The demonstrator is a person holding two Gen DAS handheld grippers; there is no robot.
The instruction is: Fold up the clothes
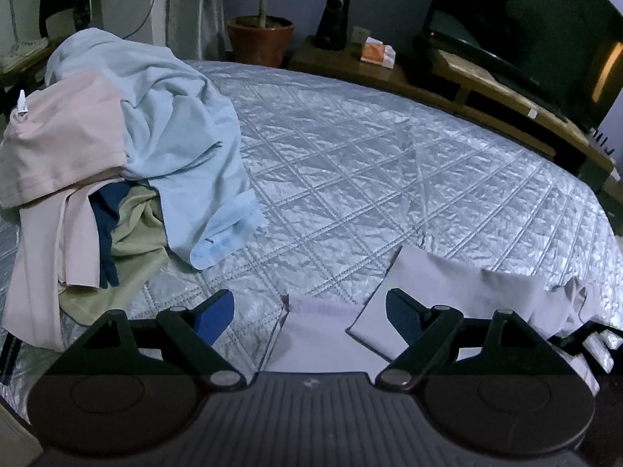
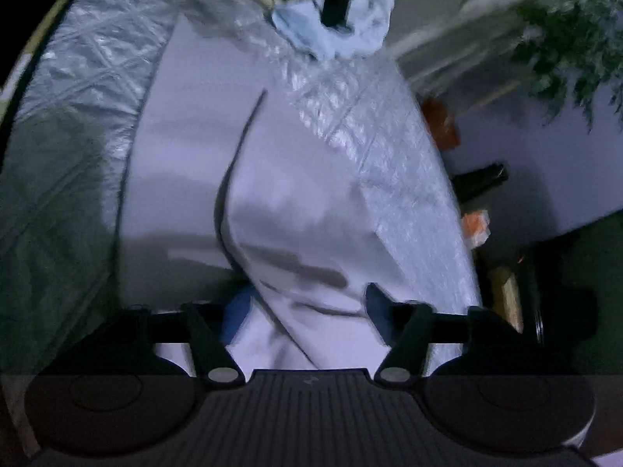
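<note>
A pale lavender-white garment (image 1: 447,280) lies partly folded on the near side of a silver quilted bed cover (image 1: 370,155). My left gripper (image 1: 309,311) hovers over the garment's left edge, its jaws wide open and nothing between them. In the blurred right wrist view the same garment (image 2: 311,194) stretches away along the bed. A raised fold of it sits between the jaws of my right gripper (image 2: 305,303), which stand about half apart with the cloth loose in the gap. The fold partly hides the left pad.
A heap of unfolded clothes (image 1: 136,136) in light blue, pink, olive and navy fills the bed's left side. Beyond the bed stand a potted plant (image 1: 261,39), a speaker (image 1: 333,19), an orange packet (image 1: 375,50) and a television (image 1: 525,27) on a low wooden bench (image 1: 486,89).
</note>
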